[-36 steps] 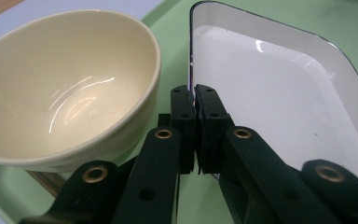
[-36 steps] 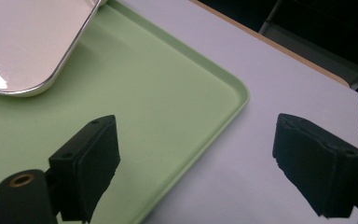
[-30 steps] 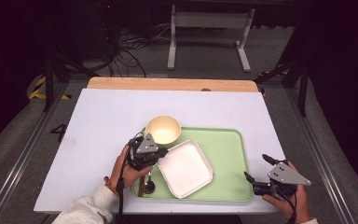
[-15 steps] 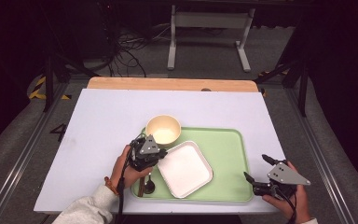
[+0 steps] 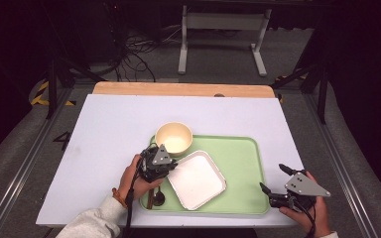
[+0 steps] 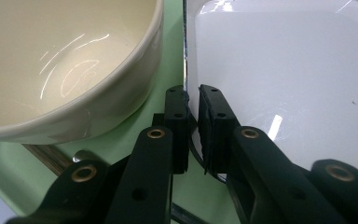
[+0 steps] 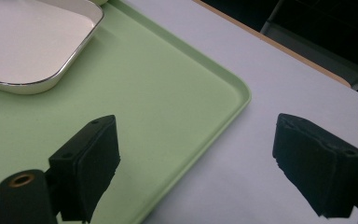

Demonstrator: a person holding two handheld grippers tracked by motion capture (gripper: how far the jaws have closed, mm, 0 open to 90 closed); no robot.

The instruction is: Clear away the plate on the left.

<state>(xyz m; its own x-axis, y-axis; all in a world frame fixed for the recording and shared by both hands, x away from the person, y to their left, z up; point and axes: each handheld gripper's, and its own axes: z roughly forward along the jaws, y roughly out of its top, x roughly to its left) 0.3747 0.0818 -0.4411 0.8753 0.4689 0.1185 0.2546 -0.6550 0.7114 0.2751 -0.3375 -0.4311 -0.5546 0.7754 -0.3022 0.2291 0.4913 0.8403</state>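
Note:
A white square plate (image 5: 198,181) (image 6: 284,70) lies on a green tray (image 5: 243,163) (image 7: 168,107), beside a cream bowl (image 5: 173,138) (image 6: 51,70) at the tray's far left corner. My left gripper (image 5: 167,169) (image 6: 193,100) is at the plate's left edge, its jaws nearly together with the thin rim pinched between the pads. My right gripper (image 5: 273,178) (image 7: 198,149) hovers at the tray's near right corner, jaws wide apart with nothing between them. One jaw is over the tray and the other over the table.
A dark spoon (image 5: 158,197) and a brown stick-like handle (image 5: 150,198) lie on the tray's near left corner, under my left hand. The white tabletop (image 5: 109,129) stretches bare to the left and behind. Its front edge runs close below both hands.

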